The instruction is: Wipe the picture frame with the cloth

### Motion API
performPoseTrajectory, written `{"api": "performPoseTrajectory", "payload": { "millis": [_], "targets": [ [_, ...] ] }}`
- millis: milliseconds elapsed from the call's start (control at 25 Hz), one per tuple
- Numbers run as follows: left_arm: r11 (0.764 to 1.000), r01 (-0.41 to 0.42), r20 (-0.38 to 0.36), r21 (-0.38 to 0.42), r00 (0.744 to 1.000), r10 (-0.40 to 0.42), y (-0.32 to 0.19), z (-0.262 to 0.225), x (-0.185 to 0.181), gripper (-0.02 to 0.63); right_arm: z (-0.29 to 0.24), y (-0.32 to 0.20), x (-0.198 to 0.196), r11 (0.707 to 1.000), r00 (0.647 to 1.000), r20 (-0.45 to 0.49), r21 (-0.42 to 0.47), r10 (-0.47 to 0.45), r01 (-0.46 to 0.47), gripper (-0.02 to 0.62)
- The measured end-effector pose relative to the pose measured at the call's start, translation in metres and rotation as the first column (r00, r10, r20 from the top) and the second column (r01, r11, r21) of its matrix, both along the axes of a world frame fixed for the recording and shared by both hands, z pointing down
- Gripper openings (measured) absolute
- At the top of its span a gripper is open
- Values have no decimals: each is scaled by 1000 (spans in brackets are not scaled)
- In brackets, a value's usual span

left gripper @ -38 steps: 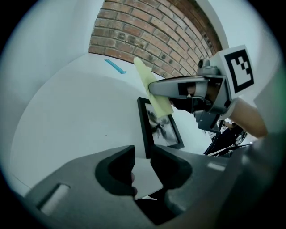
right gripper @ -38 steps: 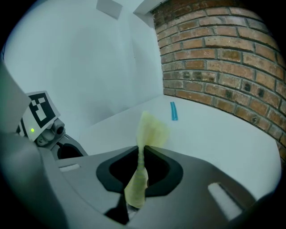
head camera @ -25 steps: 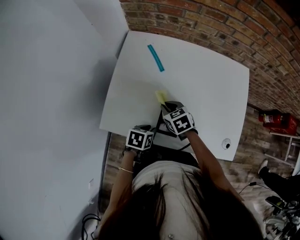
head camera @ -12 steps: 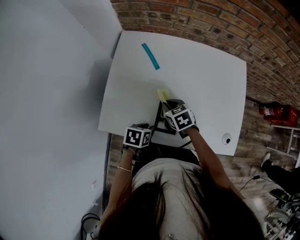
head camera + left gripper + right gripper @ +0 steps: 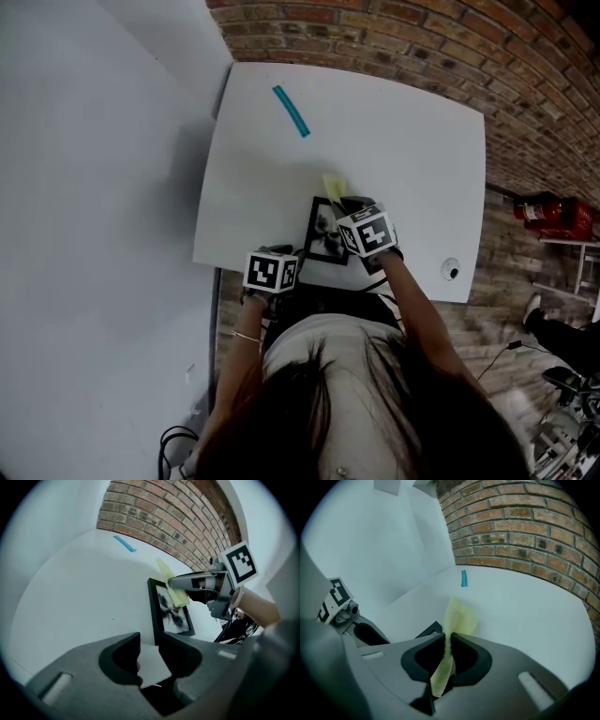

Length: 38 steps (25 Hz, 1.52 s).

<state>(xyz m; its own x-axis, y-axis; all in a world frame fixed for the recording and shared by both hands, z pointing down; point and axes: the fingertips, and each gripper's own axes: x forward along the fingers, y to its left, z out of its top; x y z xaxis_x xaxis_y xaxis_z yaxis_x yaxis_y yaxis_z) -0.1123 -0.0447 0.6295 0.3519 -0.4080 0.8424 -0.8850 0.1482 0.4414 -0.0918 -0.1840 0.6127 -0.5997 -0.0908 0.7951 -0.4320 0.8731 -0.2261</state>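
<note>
A black picture frame (image 5: 327,232) with a grey print lies flat near the white table's front edge. It also shows in the left gripper view (image 5: 170,609). My right gripper (image 5: 349,203) is shut on a yellow cloth (image 5: 332,186), with the cloth at the frame's far right corner. In the right gripper view the cloth (image 5: 458,615) is pinched between the jaws of the right gripper (image 5: 447,640) and fans out beyond them. My left gripper (image 5: 149,643) stands open at the table's front edge, left of the frame, with nothing between its jaws; it sits below the frame in the head view (image 5: 284,253).
A teal strip (image 5: 290,111) lies at the far left of the table (image 5: 412,141). A cable hole (image 5: 451,271) sits at the table's front right corner. A brick wall (image 5: 422,37) runs behind, a white wall to the left, and a red extinguisher (image 5: 553,219) on the floor at right.
My right gripper has shifted right with the cloth, so more of the frame's print shows. The left gripper stays at the table's edge.
</note>
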Motion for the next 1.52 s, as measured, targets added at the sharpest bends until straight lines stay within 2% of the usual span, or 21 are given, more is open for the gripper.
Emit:
{"api": "performPoseTrajectory", "payload": {
  "millis": [480, 1000, 1520],
  "targets": [
    [1000, -9, 10, -15, 1000, 9, -1, 0, 1, 124, 0, -12, 25, 997, 996, -14, 2, 83, -83, 43],
    [1000, -6, 27, -10, 1000, 6, 0, 1, -1, 124, -8, -23, 47, 984, 985, -15, 58, 172, -171, 43],
    [1000, 0, 33, -13, 999, 1, 0, 0, -1, 124, 3, 6, 55, 990, 990, -34, 20, 138, -137, 43]
  ]
}}
